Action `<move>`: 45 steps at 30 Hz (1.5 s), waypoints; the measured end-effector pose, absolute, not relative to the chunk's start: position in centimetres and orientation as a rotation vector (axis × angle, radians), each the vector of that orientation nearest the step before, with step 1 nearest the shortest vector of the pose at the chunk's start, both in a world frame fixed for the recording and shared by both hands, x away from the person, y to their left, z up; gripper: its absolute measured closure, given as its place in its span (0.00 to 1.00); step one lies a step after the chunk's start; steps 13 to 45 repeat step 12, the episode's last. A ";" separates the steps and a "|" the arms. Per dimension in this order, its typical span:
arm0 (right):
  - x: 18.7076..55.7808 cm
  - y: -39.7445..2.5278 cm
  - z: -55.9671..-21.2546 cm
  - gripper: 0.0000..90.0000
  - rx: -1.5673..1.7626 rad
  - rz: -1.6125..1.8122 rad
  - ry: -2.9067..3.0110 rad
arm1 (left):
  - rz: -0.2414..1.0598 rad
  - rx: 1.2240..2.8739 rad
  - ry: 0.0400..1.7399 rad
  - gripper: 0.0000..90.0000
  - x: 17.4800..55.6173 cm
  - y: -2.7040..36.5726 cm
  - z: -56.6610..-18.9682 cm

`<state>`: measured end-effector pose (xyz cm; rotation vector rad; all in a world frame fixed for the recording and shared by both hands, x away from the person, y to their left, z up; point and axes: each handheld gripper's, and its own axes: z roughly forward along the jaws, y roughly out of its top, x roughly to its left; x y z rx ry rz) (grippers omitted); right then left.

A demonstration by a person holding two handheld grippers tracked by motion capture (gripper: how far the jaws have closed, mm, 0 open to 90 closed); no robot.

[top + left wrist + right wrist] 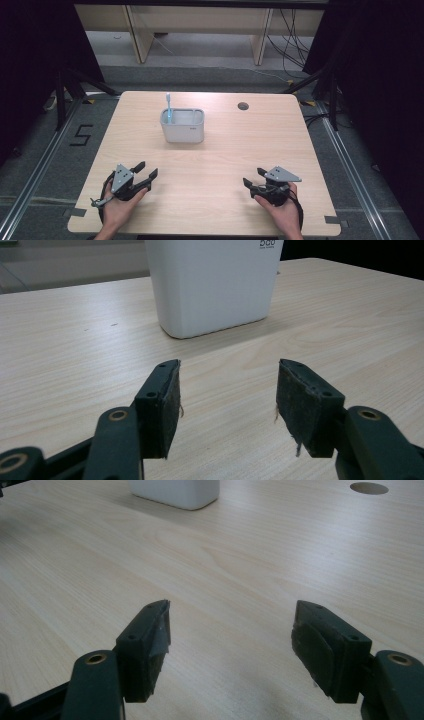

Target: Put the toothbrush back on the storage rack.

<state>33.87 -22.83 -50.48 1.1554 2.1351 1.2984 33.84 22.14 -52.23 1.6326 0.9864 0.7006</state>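
A white rectangular holder (183, 126) stands on the wooden table (220, 155) a little back of its middle, and a light blue toothbrush (169, 107) stands upright in its left end. My left gripper (146, 170) rests near the front left edge, open and empty, aimed at the holder (215, 282). Its jaws (227, 395) stand apart over bare wood. My right gripper (254, 177) rests near the front right edge, open and empty, with jaws (230, 630) wide apart. The holder's base (175, 492) shows far off in the right gripper view.
A round cable hole (243, 106) sits in the table's back right part, also visible as a hole (369, 488) in the right gripper view. Wooden furniture legs and cables lie on the floor behind the table. Dark curtains flank both sides.
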 end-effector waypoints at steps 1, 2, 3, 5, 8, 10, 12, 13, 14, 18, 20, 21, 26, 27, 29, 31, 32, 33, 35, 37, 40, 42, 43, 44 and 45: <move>33.9 -22.8 -50.5 0.36 1.155 1.297 2.137 | 0.703 1.633 0.991 0.47 33.8 22.1 -52.2; 34.0 -23.0 -50.5 0.36 1.124 1.276 2.142 | 0.707 1.628 0.993 0.47 33.8 22.1 -52.2; 33.9 -22.9 -50.5 0.36 1.138 1.286 2.152 | 0.712 1.618 0.986 0.47 33.8 22.1 -52.3; 34.0 -22.8 -50.6 0.36 1.119 1.278 2.146 | 0.722 1.619 0.991 0.46 33.6 22.1 -52.3; 33.9 -22.6 -50.7 0.36 1.168 1.299 2.146 | 0.730 1.603 0.972 0.46 33.7 22.0 -52.3; 34.1 -22.8 -50.7 0.36 1.121 1.267 2.143 | 0.726 1.602 0.973 0.46 33.7 22.0 -52.3; 34.1 -22.8 -50.8 0.36 1.123 1.276 2.148 | 0.722 1.597 0.977 0.46 33.7 22.0 -52.3; 34.1 -22.8 -50.8 0.36 1.123 1.276 2.148 | 0.722 1.597 0.977 0.46 33.7 22.0 -52.3; 34.1 -22.8 -50.8 0.36 1.123 1.276 2.148 | 0.722 1.597 0.977 0.46 33.7 22.0 -52.3; 34.1 -22.8 -50.8 0.36 1.123 1.276 2.148 | 0.722 1.597 0.977 0.46 33.7 22.0 -52.3; 34.1 -22.8 -50.8 0.36 1.123 1.276 2.148 | 0.722 1.597 0.977 0.46 33.7 22.0 -52.3; 34.1 -22.8 -50.8 0.36 1.123 1.276 2.148 | 0.722 1.597 0.977 0.46 33.7 22.0 -52.3; 34.1 -22.8 -50.8 0.36 1.123 1.276 2.148 | 0.722 1.597 0.977 0.46 33.7 22.0 -52.3; 34.1 -22.8 -50.8 0.36 1.123 1.276 2.148 | 0.722 1.597 0.977 0.46 33.7 22.0 -52.3; 34.1 -22.8 -50.8 0.36 1.123 1.276 2.148 | 0.722 1.597 0.977 0.46 33.7 22.0 -52.3; 34.1 -22.8 -50.8 0.36 1.123 1.276 2.148 | 0.722 1.597 0.977 0.46 33.7 22.0 -52.3; 34.1 -22.8 -50.8 0.36 1.123 1.276 2.148 | 0.722 1.597 0.977 0.46 33.7 22.0 -52.3; 34.1 -22.8 -50.8 0.36 1.123 1.276 2.148 | 0.722 1.597 0.977 0.46 33.7 22.0 -52.3; 34.1 -22.8 -50.8 0.36 1.123 1.276 2.148 | 0.722 1.597 0.977 0.46 33.7 22.0 -52.3; 34.1 -22.8 -50.8 0.36 1.123 1.276 2.148 | 0.722 1.597 0.977 0.46 33.7 22.0 -52.3; 34.1 -22.8 -50.8 0.36 1.123 1.276 2.148 | 0.722 1.597 0.977 0.46 33.7 22.0 -52.3; 34.1 -22.8 -50.8 0.36 1.123 1.276 2.148 | 0.722 1.597 0.977 0.46 33.7 22.0 -52.3; 34.1 -22.8 -50.8 0.36 1.123 1.276 2.148 | 0.722 1.597 0.977 0.46 33.7 22.0 -52.3; 34.1 -22.8 -50.8 0.36 1.123 1.276 2.148 | 0.722 1.597 0.977 0.46 33.7 22.0 -52.3; 34.1 -22.8 -50.8 0.36 1.123 1.276 2.148 | 0.722 1.597 0.977 0.46 33.7 22.0 -52.3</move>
